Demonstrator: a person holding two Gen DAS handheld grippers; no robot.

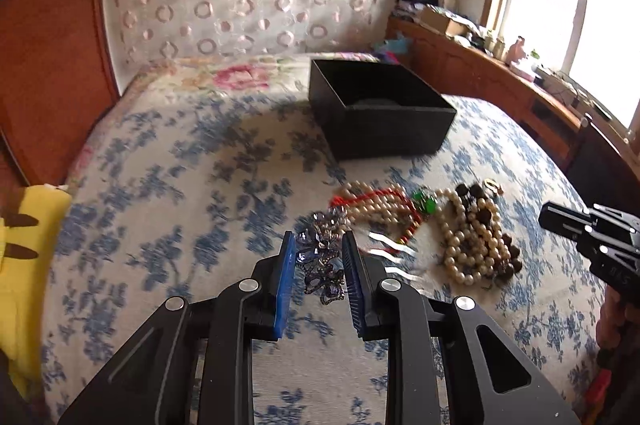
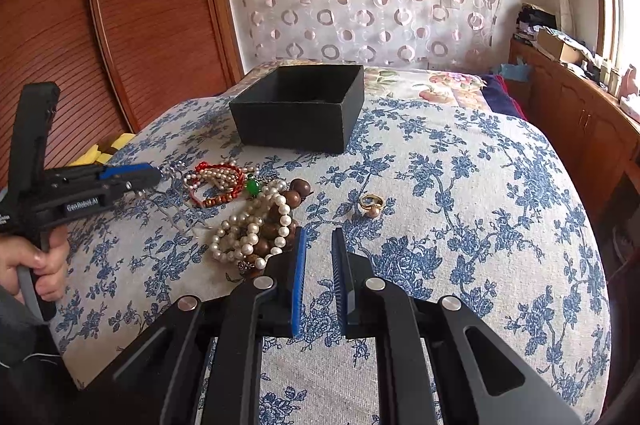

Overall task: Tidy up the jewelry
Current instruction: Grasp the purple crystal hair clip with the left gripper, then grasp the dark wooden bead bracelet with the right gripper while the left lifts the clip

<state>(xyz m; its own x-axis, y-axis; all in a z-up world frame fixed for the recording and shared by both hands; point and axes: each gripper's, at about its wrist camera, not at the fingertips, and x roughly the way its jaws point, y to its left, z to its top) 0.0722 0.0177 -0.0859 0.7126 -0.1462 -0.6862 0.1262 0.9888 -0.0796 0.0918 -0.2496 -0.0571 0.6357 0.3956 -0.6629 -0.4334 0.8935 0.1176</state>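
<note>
Your left hand-held gripper (image 1: 318, 245) is partly open, its blue pads on either side of a purple crystal piece (image 1: 323, 265) on the bed (image 2: 460, 205); contact cannot be confirmed. Your right hand-held gripper (image 2: 319, 245) is partly open and holds nothing. Just left of it lies the jewelry heap: pearl necklace (image 2: 248, 225), brown bead bracelet (image 2: 298, 193), red bead strand (image 2: 216, 201) and green stone (image 2: 252, 186). A gold ring (image 2: 371, 203) lies apart, ahead of the right fingers. The open black box (image 2: 296, 125) stands beyond the heap. The left tool body reads "GenRobot.AI". A yellow plush (image 1: 28, 265) lies at the bed's left edge.
</note>
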